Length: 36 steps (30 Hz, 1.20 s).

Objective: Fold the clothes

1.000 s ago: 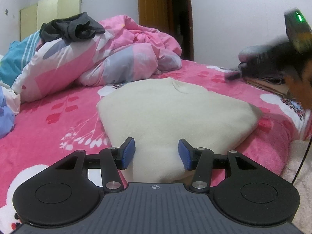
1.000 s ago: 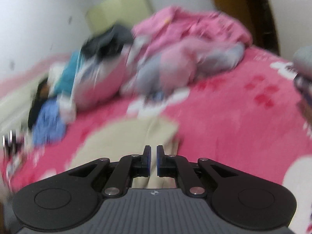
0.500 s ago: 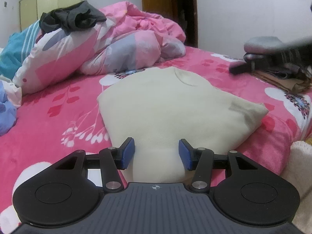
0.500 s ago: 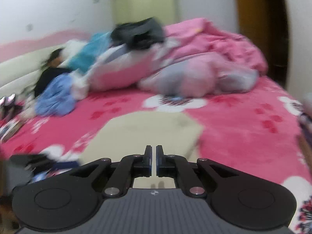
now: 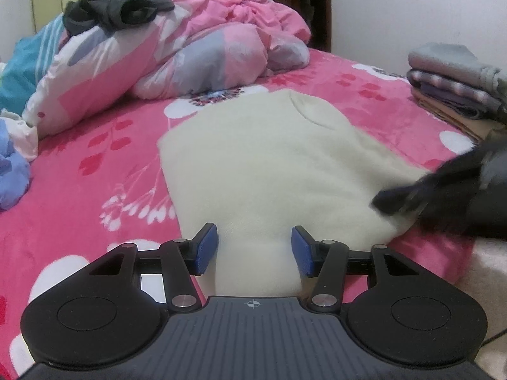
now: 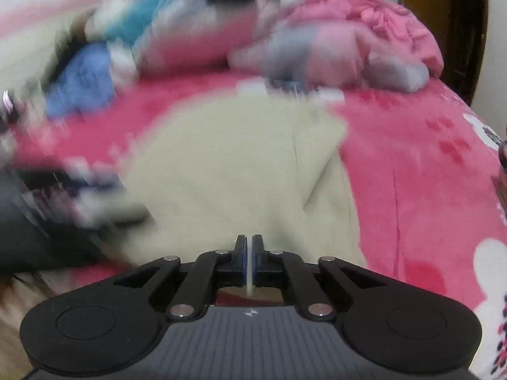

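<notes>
I logged: cream sweater (image 5: 272,164); pink bedsheet (image 5: 95,171), white-flowered; pink-grey-white quilt (image 5: 196,47); blue finger pads (image 5: 207,250).

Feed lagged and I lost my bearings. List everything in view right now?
cream sweater: one, cream, spread mid-bed
floral bedspread: one, pink
quilt: one, pink and grey, bunched behind
dark garment: one, charcoal, atop quilt
folded stack: one, grey and plaid, far right
blue garment: one, left edge
left gripper: jaws open over sweater hem
right gripper: blurred; jaws nearly closed, thin cream sliver between
</notes>
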Available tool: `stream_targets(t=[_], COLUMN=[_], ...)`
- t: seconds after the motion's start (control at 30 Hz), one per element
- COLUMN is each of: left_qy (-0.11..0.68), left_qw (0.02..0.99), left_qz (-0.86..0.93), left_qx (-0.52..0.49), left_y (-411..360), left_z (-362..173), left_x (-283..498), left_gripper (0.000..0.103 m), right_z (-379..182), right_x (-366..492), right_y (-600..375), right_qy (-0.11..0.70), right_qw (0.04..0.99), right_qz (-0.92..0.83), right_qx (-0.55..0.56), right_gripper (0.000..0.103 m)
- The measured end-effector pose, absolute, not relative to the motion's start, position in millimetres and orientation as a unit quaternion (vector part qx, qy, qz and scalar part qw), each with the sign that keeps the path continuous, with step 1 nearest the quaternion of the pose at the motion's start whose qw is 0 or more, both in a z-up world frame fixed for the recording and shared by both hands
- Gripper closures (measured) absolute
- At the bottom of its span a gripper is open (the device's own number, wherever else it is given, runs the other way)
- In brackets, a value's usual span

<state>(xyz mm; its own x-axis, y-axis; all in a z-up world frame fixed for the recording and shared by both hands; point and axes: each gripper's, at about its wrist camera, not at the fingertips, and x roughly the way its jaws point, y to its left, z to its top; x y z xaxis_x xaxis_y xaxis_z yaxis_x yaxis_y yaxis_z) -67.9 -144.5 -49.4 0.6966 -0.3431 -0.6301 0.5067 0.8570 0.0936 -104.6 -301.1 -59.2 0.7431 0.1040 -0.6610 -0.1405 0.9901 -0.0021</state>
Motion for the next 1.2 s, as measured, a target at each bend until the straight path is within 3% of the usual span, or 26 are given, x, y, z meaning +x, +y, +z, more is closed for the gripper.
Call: stream_targets(t=[0.47,0.57,0.77,0.93,1.07,1.2], left_qy=[0.327,0.332,0.331,0.332,0.333,0.333], left_qw=[0.908,0.907,0.906,0.906,0.906,0.905], left_qz=[-0.213,-0.214,-0.216,-0.214,-0.215,-0.219], left_qx=[0.150,0.146,0.152,0.151,0.150,0.151], left_y=[-151,-149,-151,-150,-149,-149], left_z=[-46,-46,-47,-46,-46,-46], left_x=[-66,-64,-64,-64,-64,-64], left_gripper=[0.051,0.051,0.051,0.050,0.050,0.050], right_z=[-35,-14,-60,-37,-14,-44], right_x=[-71,-68,-53,-48,-45,-32], right_y=[-314,-313,-311,-311,-316,-320], right_qy=[0.385,0.346,0.362,0.377,0.335,0.356], right_qw=[0.920,0.936,0.929,0.924,0.939,0.933], right_qz=[0.067,0.063,0.075,0.062,0.063,0.049], right_qx=[0.033,0.027,0.018,0.023,0.046,0.029], right_gripper=[0.103,0.102,0.103,0.102,0.102,0.103])
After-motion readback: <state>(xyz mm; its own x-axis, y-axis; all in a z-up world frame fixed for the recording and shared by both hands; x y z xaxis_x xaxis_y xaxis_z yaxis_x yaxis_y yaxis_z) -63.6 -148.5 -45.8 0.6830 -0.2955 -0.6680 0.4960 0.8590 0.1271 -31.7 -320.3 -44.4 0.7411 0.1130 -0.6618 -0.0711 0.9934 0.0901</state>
